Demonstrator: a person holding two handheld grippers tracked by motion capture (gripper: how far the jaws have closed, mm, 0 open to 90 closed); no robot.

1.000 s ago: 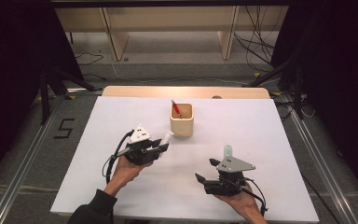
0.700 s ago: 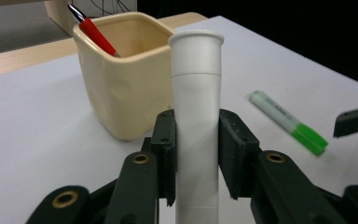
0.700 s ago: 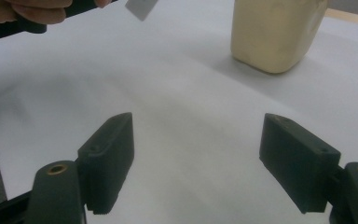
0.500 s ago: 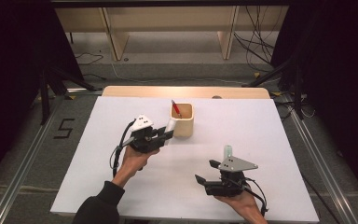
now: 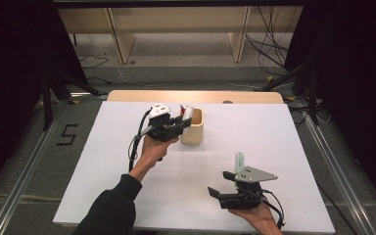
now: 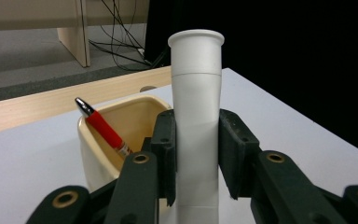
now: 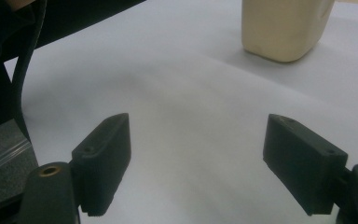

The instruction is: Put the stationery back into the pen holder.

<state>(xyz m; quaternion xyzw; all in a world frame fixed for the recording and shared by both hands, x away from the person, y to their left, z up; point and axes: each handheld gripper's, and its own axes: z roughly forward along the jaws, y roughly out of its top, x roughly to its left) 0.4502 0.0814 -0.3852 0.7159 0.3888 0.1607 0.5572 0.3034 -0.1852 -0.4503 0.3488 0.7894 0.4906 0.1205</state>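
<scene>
The left tongs (image 6: 196, 154) pinch a white marker (image 6: 196, 116) upright, right beside the cream pen cup (image 5: 194, 128) near the table's (image 5: 274, 147) far edge. A red pen (image 6: 103, 128) is already inside. The marker isn't in the cup yet. The right tongs (image 7: 209, 163), near the table's close edge, have just been opening and hold nothing. The marker's bottom end is cut off.

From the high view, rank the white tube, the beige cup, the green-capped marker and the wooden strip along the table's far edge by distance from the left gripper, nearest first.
1. White tube: clamped upright in the left gripper.
2. Beige cup: right beside it, on its right.
3. Wooden strip: just behind, along the table's far edge.
4. Green-capped marker: far off toward the near right, by the right gripper.
</scene>
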